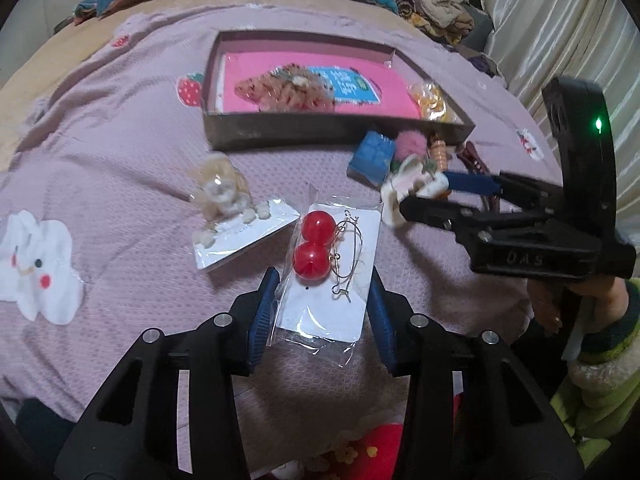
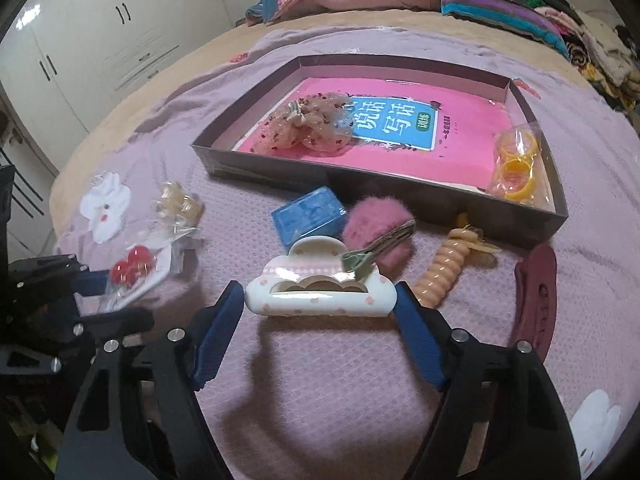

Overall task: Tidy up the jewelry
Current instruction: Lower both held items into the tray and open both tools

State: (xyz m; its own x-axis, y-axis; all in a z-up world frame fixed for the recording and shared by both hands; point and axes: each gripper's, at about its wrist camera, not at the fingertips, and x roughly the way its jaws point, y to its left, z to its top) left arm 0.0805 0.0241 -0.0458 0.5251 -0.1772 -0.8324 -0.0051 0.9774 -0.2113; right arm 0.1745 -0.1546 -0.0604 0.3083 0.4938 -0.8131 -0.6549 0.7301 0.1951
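A packet of red ball earrings (image 1: 328,268) on a white card lies on the pink bedspread, between the open fingers of my left gripper (image 1: 322,304), which flank its near half. It also shows in the right wrist view (image 2: 134,268). My right gripper (image 2: 320,308) is open, its blue pads on either side of a white cloud-shaped hair claw (image 2: 320,288); that claw shows in the left wrist view (image 1: 412,184). The dark shallow box (image 2: 400,188) holds a pink booklet, a sheer scrunchie (image 2: 316,124) and a bag of yellow rings (image 2: 516,164).
A blue box (image 2: 310,216), pink pompom clip (image 2: 376,228), peach spiral hair tie (image 2: 444,268) and maroon claw (image 2: 536,300) lie before the dark box. A pearl earring packet (image 1: 240,236) and amber clip (image 1: 218,188) lie left. Folded bedding sits behind.
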